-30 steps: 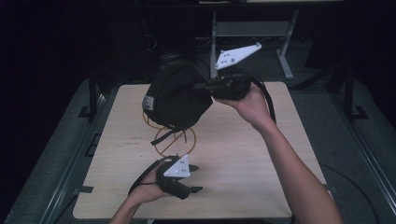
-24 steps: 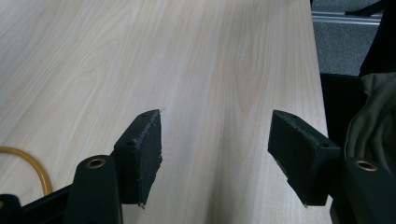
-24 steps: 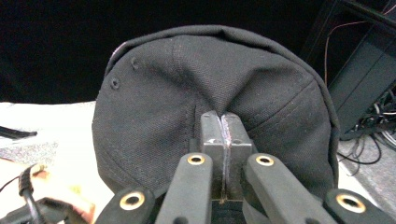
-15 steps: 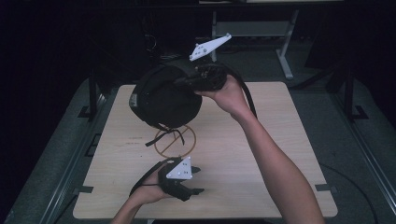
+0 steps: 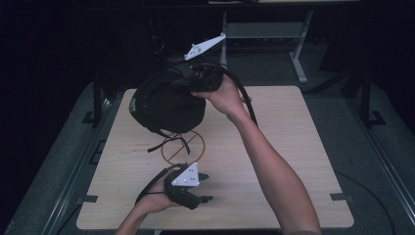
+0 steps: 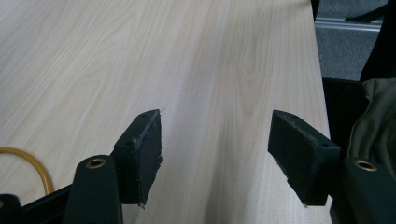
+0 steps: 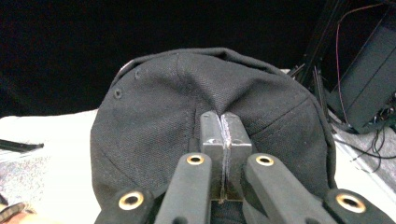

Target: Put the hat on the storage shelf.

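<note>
Pale wooden square table (image 5: 293,147), black fabric baseball cap (image 5: 166,105) held raised above the far left of the table, pinched by the right gripper (image 7: 223,140) with jaws pressed together on its cloth, thin yellow wire ring (image 5: 182,147) lying flat beneath the cap, left gripper (image 6: 215,149) rested near the front edge, jaws spread wide.

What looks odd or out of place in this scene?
Nothing looks damaged or spilled. The black cap hangs pinched in the right gripper above the yellow ring, its strap dangling loose.
</note>
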